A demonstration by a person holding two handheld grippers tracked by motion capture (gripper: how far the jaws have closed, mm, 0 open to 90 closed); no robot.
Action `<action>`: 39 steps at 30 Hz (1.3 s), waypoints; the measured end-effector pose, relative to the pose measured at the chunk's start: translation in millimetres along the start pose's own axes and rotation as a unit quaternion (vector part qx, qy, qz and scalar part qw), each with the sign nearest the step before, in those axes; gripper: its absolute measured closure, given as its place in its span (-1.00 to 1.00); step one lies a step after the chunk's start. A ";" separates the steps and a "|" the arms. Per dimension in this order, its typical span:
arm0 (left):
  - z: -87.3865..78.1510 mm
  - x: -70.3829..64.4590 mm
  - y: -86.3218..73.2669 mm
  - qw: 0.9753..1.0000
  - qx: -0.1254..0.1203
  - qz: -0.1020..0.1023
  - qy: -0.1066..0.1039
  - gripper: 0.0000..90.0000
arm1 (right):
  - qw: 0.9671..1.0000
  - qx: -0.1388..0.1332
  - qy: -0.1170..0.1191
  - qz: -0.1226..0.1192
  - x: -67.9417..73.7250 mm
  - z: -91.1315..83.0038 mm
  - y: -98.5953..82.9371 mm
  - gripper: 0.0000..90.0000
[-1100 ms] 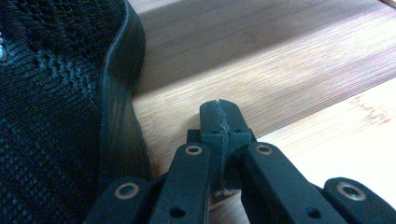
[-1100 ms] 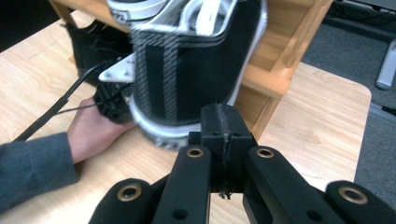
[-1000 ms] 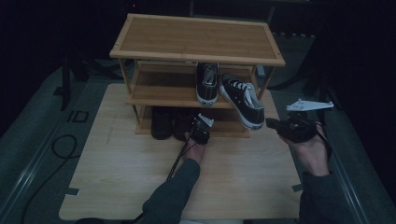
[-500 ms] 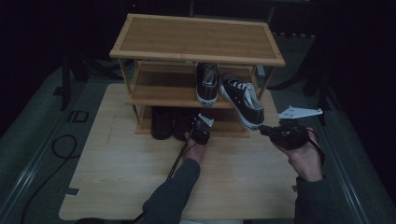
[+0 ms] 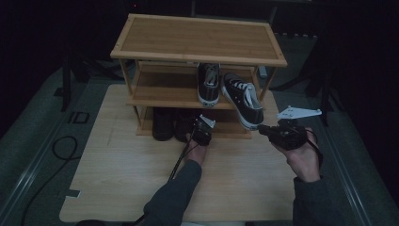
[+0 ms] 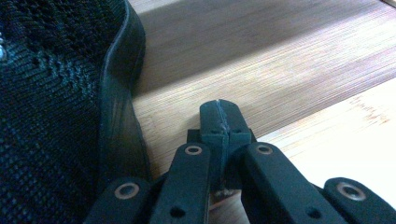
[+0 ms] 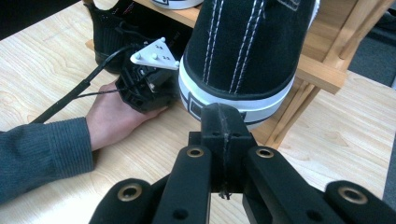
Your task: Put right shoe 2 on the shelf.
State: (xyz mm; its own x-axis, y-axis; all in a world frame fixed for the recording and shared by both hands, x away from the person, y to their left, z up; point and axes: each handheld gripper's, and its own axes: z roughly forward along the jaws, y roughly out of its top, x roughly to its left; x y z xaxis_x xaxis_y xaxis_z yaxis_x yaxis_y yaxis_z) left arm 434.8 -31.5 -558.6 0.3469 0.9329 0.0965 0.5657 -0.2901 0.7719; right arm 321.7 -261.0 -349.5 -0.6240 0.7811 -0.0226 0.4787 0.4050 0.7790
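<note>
Right gripper (image 5: pixel 264 130), jaws pressed together and empty, has moved leftward to just behind the heel of the black canvas sneaker (image 5: pixel 243 100) overhanging the middle shelf (image 5: pixel 160 96). Left gripper (image 5: pixel 201 134), jaws likewise closed on nothing, remains beside the black mesh shoe (image 6: pixel 56 112) on the bottom shelf.

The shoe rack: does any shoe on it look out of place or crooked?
Yes. On the middle shelf, the right sneaker sits askew: it is turned at an angle and its heel juts past the shelf's front edge, while the left sneaker beside it stands straight. The right tool, shut, is near that heel.
</note>
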 end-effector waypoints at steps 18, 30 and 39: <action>0.0 0.0 -0.1 1.000 0.001 -0.001 -0.001 1.00 | 1.000 -0.009 0.018 0.003 8.8 20.6 15.6 1.00; -0.2 0.0 0.0 1.000 0.000 -0.004 0.002 1.00 | 1.000 -0.014 0.022 -0.002 16.7 35.5 27.2 1.00; -0.3 0.8 -0.2 1.000 0.001 -0.007 0.000 1.00 | 1.000 -0.016 0.010 -0.005 19.4 46.0 32.9 1.00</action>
State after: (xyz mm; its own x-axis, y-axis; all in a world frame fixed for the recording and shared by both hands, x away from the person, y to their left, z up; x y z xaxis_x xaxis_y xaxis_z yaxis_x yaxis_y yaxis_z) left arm 434.8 -30.7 -558.5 0.3388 0.9368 0.0870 0.5713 -0.2783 0.7721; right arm 353.8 -210.7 -353.1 -0.6407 0.7676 -0.0178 0.4534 0.3969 0.7980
